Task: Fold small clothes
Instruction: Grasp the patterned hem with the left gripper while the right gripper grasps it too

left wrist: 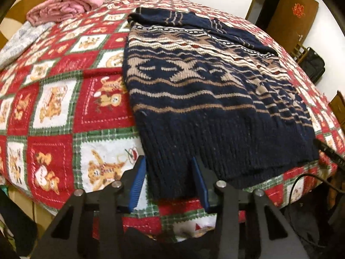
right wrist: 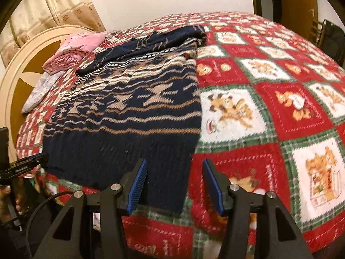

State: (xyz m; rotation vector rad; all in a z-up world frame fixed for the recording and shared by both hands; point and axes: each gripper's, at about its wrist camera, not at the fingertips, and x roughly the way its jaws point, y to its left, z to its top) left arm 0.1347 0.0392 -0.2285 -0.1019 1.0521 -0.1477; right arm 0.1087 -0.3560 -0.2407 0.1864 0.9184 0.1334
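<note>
A navy knitted sweater (left wrist: 204, 99) with tan and white patterns lies flat on the bed, ribbed hem toward me and sleeves folded across its far end. My left gripper (left wrist: 168, 160) stands over the hem's left corner. The ribbed cloth lies between its blue pads (left wrist: 137, 183), which do not visibly squeeze it. My right gripper (right wrist: 175, 161) is open at the hem's right corner of the sweater (right wrist: 129, 112). That corner fills the left part of its gap, and bare blanket fills the rest. The left gripper (right wrist: 23, 165) also shows at the right wrist view's left edge, held by a hand.
A red, white and green teddy-bear blanket (right wrist: 269, 112) covers the bed. Folded pink cloth (left wrist: 62, 6) and a pale grey cloth (left wrist: 19, 41) lie near the cream headboard (right wrist: 15, 82). A brown door (left wrist: 291, 19) and a black bag (left wrist: 312, 64) stand beyond the bed. A black cable (left wrist: 301, 183) hangs at the near edge.
</note>
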